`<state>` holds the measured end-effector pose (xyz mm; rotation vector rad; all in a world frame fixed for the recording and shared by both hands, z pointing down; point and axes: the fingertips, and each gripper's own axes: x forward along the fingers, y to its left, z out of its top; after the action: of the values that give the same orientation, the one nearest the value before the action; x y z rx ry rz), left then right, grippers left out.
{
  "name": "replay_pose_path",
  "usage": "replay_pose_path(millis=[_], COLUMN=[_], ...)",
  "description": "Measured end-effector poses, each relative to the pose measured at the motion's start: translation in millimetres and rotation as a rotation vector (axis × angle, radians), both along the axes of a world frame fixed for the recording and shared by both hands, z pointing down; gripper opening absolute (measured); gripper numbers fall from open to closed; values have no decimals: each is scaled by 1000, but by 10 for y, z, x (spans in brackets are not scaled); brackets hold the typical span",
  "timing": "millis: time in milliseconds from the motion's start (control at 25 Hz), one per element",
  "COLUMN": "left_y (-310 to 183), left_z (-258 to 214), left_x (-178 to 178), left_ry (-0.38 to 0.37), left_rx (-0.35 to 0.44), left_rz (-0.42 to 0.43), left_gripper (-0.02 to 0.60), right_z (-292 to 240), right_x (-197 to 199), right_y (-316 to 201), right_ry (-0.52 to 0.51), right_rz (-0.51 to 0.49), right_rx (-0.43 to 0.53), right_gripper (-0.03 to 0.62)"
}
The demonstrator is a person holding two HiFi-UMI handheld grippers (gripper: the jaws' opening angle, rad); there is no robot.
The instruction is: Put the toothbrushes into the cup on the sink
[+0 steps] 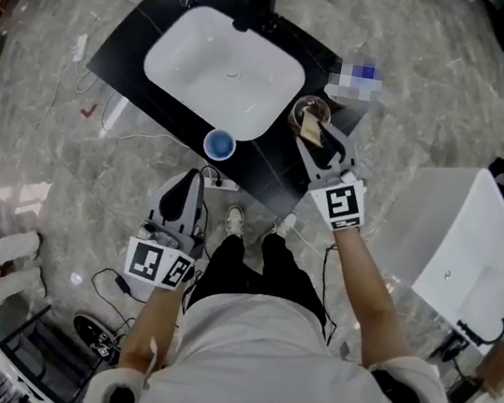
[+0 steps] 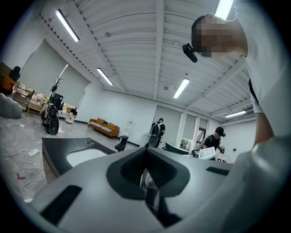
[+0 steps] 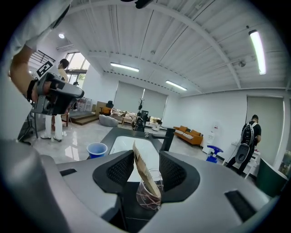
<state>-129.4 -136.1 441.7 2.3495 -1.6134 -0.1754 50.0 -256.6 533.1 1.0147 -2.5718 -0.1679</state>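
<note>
In the head view a clear glass cup (image 1: 310, 115) stands on the black counter (image 1: 136, 35), to the right of the white sink basin (image 1: 224, 68). A brown cardboard toothbrush pack (image 1: 313, 131) leans inside it. My right gripper (image 1: 319, 138) is at the cup, open. In the right gripper view the toothbrush pack (image 3: 143, 173) rises from the glass cup (image 3: 148, 198) between the spread jaws of the right gripper (image 3: 146, 166), and neither pad touches it. My left gripper (image 1: 176, 201) hangs below the counter's front edge, jaws together and nothing seen in them (image 2: 148, 182).
A blue cup (image 1: 219, 145) sits on the counter's front edge, also seen in the right gripper view (image 3: 96, 149). A black faucet (image 1: 257, 2) stands behind the basin. A white box-like unit (image 1: 468, 244) is to the right. A power strip (image 1: 218, 179) and cables lie on the floor.
</note>
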Motion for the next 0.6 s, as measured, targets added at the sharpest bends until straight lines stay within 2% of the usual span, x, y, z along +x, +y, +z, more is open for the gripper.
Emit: replay_pose_path(millis=[360,600], left_y=[-86,-100], left_z=[-90,-156], left_x=[111,104], left_ry=[-5,-3], left_rx=[34,58], left_rz=[45,53], left_gripper=[3,3], right_z=[-389,-637], right_x=[134,328], right_y=[142,173], right_ry=[-6,-25], right_rz=[41,114], right_rx=[41,76], right_gripper=[184,184])
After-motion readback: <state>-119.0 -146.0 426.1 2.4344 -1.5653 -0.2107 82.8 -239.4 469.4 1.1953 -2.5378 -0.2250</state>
